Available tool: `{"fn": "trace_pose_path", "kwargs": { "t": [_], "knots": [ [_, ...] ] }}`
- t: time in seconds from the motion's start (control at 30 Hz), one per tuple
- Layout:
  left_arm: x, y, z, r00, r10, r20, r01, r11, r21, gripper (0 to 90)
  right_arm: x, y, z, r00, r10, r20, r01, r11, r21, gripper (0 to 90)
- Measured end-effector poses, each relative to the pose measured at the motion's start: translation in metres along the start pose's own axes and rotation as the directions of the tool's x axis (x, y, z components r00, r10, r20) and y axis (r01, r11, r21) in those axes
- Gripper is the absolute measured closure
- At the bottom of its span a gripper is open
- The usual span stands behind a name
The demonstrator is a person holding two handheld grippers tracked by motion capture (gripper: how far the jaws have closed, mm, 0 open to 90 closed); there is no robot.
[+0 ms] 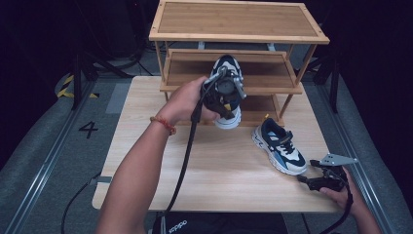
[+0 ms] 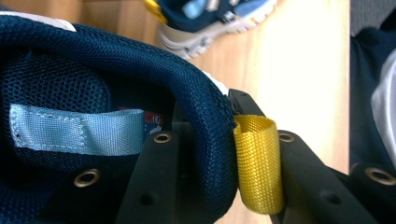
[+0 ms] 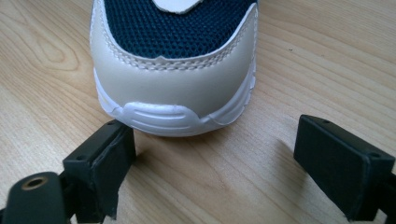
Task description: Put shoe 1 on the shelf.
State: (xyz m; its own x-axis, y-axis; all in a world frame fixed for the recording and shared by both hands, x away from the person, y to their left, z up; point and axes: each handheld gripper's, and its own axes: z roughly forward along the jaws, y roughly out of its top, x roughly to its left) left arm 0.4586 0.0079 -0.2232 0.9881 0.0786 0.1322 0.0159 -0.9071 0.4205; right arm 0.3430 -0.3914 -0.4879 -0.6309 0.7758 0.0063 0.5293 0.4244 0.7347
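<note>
High view: left hand-held gripper (image 1: 228,100) clamps 1 shoe (image 1: 226,73) by its heel collar; right hand-held gripper (image 3: 224,163), jaws wide, faces the other shoe's (image 3: 175,60) toe.

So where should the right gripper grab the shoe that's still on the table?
Best guess: the padded heel collar, coming from above. The shoe stands upright on its sole, opening upward, so one jaw can slip inside. The right gripper faces the wide, rounded toe, which would probably slip.

A recording lab: a light wooden table (image 1: 214,165) stands between metal floor rails (image 1: 46,161) on grey floor with dark surroundings.
</note>
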Motion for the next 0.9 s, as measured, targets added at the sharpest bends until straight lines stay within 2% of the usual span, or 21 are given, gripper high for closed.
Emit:
{"fn": "trace_pose_path", "kwargs": {
  "t": [0.17, 0.27, 0.33, 0.43, 0.6, 0.7, 0.77, 0.9],
  "knots": [
    [0.032, 0.007, 0.001, 0.9998, -0.019, -0.009, 0.019, 0.9998, 0.012, 73.5, 0.000, 0.000, 0.000, 1.0000, 0.004, -0.003, -0.004, 1.000, 0.001, 13.2],
    [0.046, 0.009, 0.004, 0.9994, -0.030, -0.015, 0.030, 0.9995, 0.005, 73.0, 0.000, 0.000, 0.000, 1.0000, 0.001, -0.001, -0.001, 1.000, 0.001, 13.2],
    [0.056, 0.010, 0.006, 0.9992, -0.028, -0.028, 0.029, 0.9994, 0.018, 72.8, 0.000, 0.000, 0.000, 1.0000, 0.001, 0.001, -0.001, 1.000, 0.000, 13.4],
    [0.065, 0.011, 0.006, 0.9984, -0.041, -0.040, 0.041, 0.9989, 0.022, 72.2, 0.000, 0.000, 0.000, 1.0000, 0.002, 0.001, -0.002, 1.000, 0.000, 13.4],
    [0.081, 0.010, 0.011, 0.9949, -0.059, -0.082, 0.062, 0.9977, 0.030, 69.2, 0.001, 0.000, 0.000, 1.0000, 0.003, 0.001, -0.003, 1.000, 0.000, 13.6],
    [0.086, 0.008, 0.011, 0.9934, -0.063, -0.096, 0.063, 0.9980, 0.000, 66.2, 0.001, -0.001, -0.001, 1.0000, 0.000, 0.004, 0.000, 1.000, 0.000, 13.8],
    [0.087, 0.008, 0.010, 0.9930, -0.058, -0.102, 0.059, 0.9983, -0.001, 63.0, 0.001, -0.001, -0.001, 1.0000, 0.000, 0.004, 0.000, 1.000, 0.000, 13.9],
    [0.089, 0.002, 0.010, 0.9887, -0.086, -0.122, 0.079, 0.9952, -0.057, 60.4, 0.001, -0.001, -0.001, 1.0000, 0.000, 0.003, 0.000, 1.000, 0.000, 13.9]
  ]
}}
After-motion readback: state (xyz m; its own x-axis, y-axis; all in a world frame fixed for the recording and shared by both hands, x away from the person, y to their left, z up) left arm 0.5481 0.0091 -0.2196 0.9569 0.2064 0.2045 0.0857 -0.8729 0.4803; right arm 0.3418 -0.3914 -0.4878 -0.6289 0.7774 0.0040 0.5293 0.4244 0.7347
